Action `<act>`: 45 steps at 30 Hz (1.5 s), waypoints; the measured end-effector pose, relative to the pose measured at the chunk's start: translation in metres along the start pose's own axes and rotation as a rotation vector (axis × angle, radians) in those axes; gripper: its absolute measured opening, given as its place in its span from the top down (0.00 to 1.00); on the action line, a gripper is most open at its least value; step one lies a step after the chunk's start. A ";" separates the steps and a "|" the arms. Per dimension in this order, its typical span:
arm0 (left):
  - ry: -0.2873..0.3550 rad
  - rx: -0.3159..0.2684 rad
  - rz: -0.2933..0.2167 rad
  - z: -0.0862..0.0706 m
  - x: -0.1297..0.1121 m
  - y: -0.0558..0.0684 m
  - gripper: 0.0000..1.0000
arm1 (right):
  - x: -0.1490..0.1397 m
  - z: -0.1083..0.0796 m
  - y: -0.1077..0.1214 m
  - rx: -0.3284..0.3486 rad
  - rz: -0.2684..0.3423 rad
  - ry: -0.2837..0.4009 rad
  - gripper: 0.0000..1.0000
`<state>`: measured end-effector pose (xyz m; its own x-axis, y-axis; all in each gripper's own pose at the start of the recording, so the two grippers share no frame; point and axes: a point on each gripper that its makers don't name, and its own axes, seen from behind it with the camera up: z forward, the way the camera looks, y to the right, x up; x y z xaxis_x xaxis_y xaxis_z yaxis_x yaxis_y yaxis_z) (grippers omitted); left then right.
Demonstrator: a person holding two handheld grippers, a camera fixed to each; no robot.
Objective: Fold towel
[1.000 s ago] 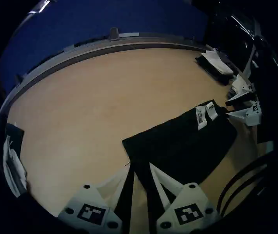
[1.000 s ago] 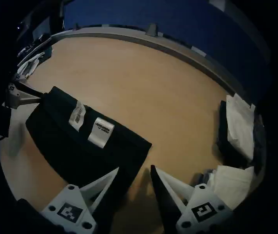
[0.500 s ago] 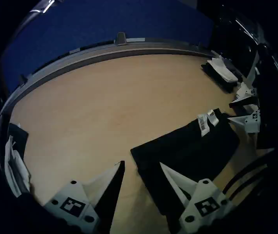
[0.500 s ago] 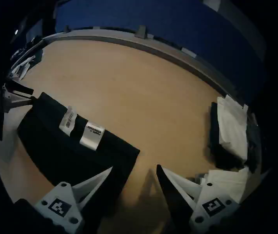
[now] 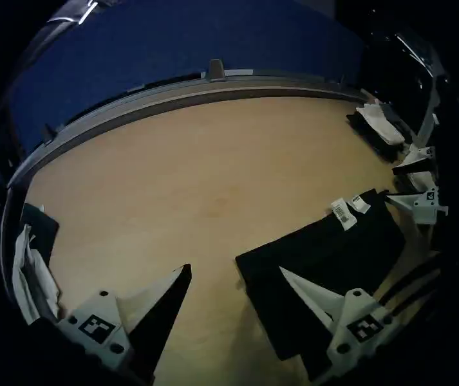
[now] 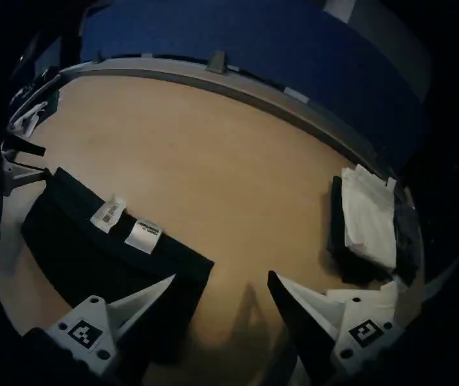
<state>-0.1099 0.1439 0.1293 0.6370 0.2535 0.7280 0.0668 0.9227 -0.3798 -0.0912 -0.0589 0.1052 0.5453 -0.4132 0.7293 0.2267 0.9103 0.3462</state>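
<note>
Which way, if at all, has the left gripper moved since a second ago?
Yes: the left gripper opened and backed off the black towel, whose corner now sits rightward.

Your left gripper point(image 5: 234, 268) had two white, wedge-shaped fingers point(image 5: 149, 299) that tapered to sharp points, with dark inner faces. Each finger base carried a square black-and-white marker point(image 5: 97, 327) surrounded by small dark screw holes point(image 5: 102, 294). Your right gripper point(image 6: 222, 275) was built the same way, with one marker per finger.
</note>
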 end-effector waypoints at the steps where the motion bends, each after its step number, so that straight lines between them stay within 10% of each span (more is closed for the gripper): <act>1: 0.003 -0.001 0.000 -0.001 0.001 0.000 0.06 | 0.001 -0.001 0.000 -0.001 -0.002 0.003 0.00; 24: 0.013 0.001 -0.024 -0.020 -0.005 -0.001 0.05 | -0.004 -0.022 -0.002 0.022 -0.015 0.009 0.00; 45: -0.002 0.018 -0.115 -0.089 -0.088 0.016 0.05 | -0.066 -0.059 -0.033 0.108 0.010 -0.008 0.00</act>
<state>-0.0969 0.1103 0.0080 0.6241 0.1462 0.7675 0.1260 0.9506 -0.2835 -0.0867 -0.0598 0.0106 0.5409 -0.4046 0.7374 0.1330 0.9068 0.4000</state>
